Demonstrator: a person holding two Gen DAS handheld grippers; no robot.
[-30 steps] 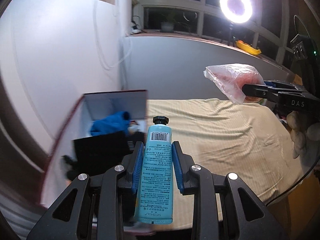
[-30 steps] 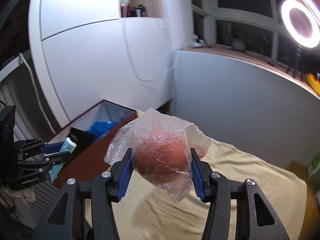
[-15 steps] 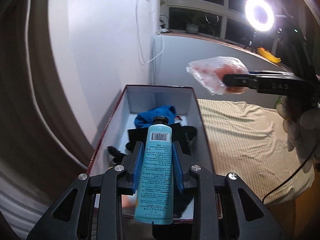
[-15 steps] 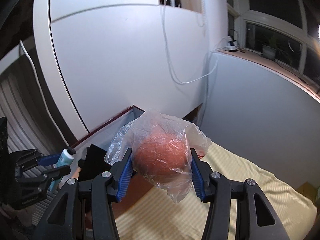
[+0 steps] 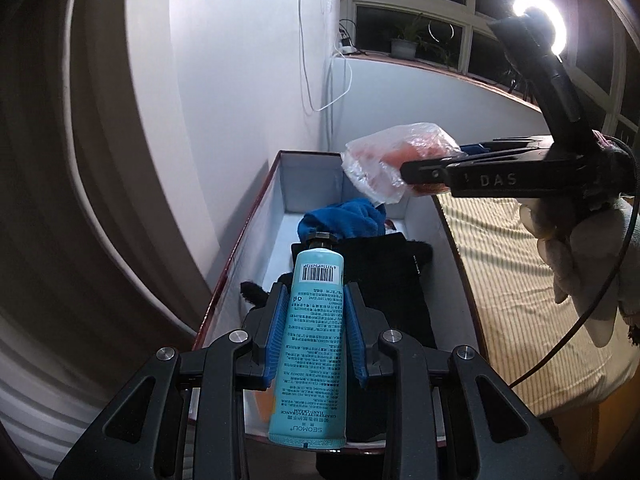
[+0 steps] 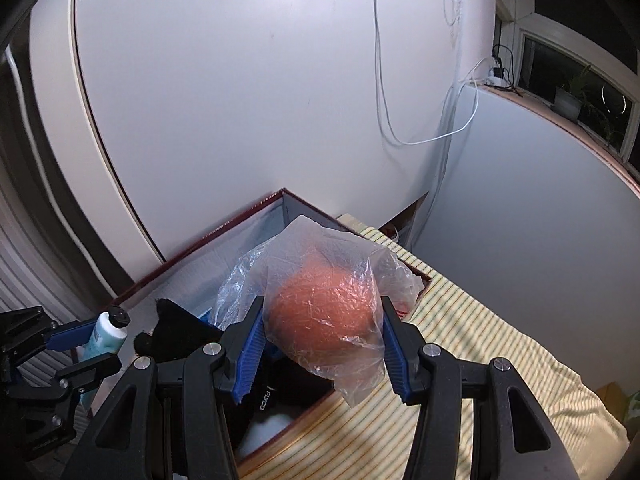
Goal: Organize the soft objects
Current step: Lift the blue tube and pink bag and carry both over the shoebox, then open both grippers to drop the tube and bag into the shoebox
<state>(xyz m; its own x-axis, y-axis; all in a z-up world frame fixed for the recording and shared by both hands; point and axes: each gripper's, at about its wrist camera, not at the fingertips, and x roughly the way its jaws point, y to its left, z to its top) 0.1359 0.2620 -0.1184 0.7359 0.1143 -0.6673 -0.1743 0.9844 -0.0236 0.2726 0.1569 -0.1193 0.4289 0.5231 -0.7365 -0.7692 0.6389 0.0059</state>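
My left gripper (image 5: 314, 292) is shut on a turquoise hand-cream tube (image 5: 314, 340) with a black cap, held over the near half of an open box (image 5: 240, 248) with white walls and a dark red rim. Inside the box lie a blue cloth (image 5: 344, 220) and black fabric items (image 5: 384, 280). My right gripper (image 6: 320, 320) is shut on an orange soft ball wrapped in a clear plastic bag (image 6: 324, 316), hanging above the box's (image 6: 216, 236) far right part. In the left wrist view that bag (image 5: 396, 156) and right gripper (image 5: 404, 168) hover over the box's back corner.
The box stands between a white cabinet wall (image 5: 224, 120) and a bed with a yellow striped cover (image 5: 520, 272). A gloved hand (image 5: 580, 252) holds the right gripper. White cables (image 6: 404, 92) hang down the wall. A ring light (image 5: 540, 20) shines by the windows.
Both grippers have swung left from over the bed to over the box, each keeping its hold. The bagged ball now hangs above the box's far end.
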